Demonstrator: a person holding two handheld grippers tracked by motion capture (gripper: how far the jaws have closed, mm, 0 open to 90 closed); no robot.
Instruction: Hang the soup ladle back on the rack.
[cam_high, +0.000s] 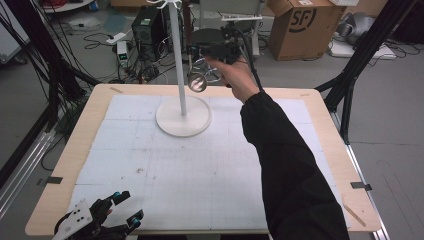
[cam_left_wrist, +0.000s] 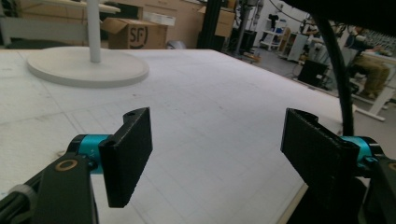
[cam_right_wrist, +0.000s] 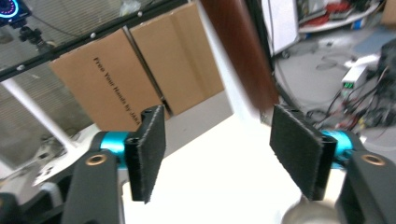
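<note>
A white stand (cam_high: 182, 117) with a round base and a thin pole (cam_high: 175, 45) rises at the table's far middle. My right gripper (cam_high: 194, 51), held in a hand at the end of a black sleeve, sits high beside the pole on its right. Its jaws are open with nothing between them (cam_right_wrist: 217, 154). A round shiny metal thing (cam_high: 198, 81) is just below it, apart from the pole; its blurred top (cam_right_wrist: 306, 214) lies under the right jaw. I cannot tell what holds it up. My left gripper (cam_high: 127, 207) rests open at the near left edge, with bare mat between its jaws (cam_left_wrist: 217, 154).
A white gridded mat (cam_high: 200, 165) covers the wooden table (cam_high: 75, 145). Beyond the far edge are a cardboard box (cam_high: 305, 22), a computer tower (cam_high: 145, 27) and tangled cables. Black frame legs (cam_high: 350, 75) stand to the right.
</note>
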